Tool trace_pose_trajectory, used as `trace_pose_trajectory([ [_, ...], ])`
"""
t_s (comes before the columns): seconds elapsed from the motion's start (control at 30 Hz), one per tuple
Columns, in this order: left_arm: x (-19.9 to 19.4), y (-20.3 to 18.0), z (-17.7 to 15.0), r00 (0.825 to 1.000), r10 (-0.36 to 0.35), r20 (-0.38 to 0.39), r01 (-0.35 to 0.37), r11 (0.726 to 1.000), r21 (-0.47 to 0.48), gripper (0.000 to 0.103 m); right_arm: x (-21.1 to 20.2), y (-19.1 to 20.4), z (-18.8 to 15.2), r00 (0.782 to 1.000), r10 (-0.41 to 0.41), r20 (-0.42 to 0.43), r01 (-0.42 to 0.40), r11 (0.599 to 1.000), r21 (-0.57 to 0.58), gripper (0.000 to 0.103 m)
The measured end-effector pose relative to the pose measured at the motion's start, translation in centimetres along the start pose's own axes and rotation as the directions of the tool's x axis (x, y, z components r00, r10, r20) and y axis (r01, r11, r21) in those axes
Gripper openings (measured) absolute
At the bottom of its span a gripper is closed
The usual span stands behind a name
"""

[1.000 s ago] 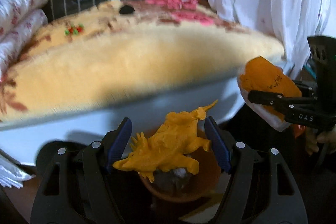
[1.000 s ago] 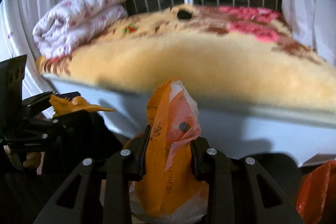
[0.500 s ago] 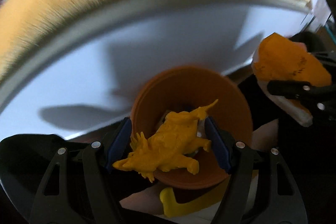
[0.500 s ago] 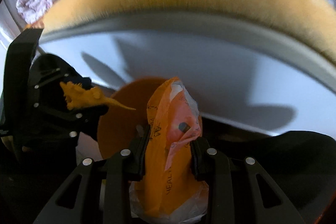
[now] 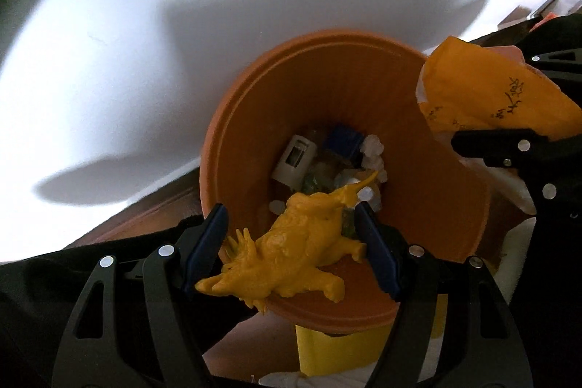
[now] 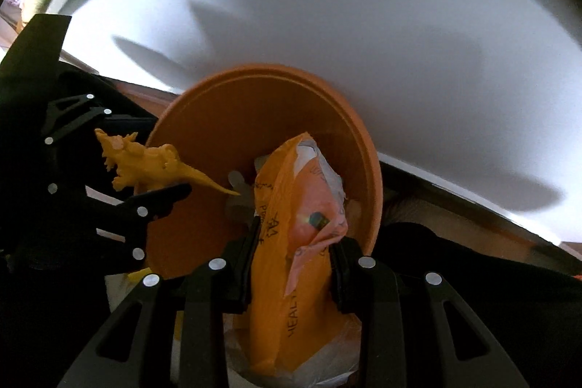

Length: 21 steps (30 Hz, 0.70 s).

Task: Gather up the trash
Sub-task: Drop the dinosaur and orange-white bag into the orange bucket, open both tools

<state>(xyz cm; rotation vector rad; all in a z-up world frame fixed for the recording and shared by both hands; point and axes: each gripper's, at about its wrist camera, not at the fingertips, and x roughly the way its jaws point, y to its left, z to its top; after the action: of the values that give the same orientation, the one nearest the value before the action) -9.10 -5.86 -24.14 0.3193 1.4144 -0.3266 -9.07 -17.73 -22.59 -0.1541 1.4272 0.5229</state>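
My left gripper (image 5: 291, 242) is shut on a yellow toy dinosaur (image 5: 291, 246) and holds it over the near rim of an orange trash bin (image 5: 254, 119). The bin holds several bits of trash (image 5: 327, 159). My right gripper (image 6: 294, 253) is shut on a crumpled orange plastic bag (image 6: 287, 242) and holds it over the bin (image 6: 225, 119). The bag (image 5: 483, 97) and right gripper show at the right of the left wrist view. The dinosaur (image 6: 149, 162) shows at the left of the right wrist view.
A white bed side panel (image 5: 218, 6) stands just behind the bin, also in the right wrist view (image 6: 363, 24). A yellow object (image 5: 327, 348) lies below the bin. Dark cloth (image 6: 473, 279) lies to the right, brown floor (image 5: 145, 217) beside the bin.
Both grippers have tilted down and moved closer to the bin. The blanket and window have left view. The bin's inside and its trash now show.
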Motion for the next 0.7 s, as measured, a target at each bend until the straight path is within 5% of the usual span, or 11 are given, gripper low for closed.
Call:
trace_pose_trajectory([
  [0.17, 1.2, -0.4, 1.0, 0.999, 0.033, -0.044, -0.033, 0.999, -0.006, 0.071, 1.2, -0.6, -0.2, 0.999, -0.023, -0.047, 0.025, 0.999, 0.036, 0.058],
  [0.47, -0.3, -0.6, 0.4, 1.000, 0.022, -0.008, -0.022, 1.000, -0.003, 0.073, -2.0, -0.7, -1.7, 0.999, -0.025, 0.040, 0.022, 0.997, 0.079, 0.059],
  [0.7, -5.5, 0.6, -0.6, 0.994, -0.070, 0.080, 0.075, 0.996, -0.058, 0.073, -6.7, 0.3, -4.8, 0.992, -0.041, 0.116, 0.032, 0.996, 0.081, 0.060],
])
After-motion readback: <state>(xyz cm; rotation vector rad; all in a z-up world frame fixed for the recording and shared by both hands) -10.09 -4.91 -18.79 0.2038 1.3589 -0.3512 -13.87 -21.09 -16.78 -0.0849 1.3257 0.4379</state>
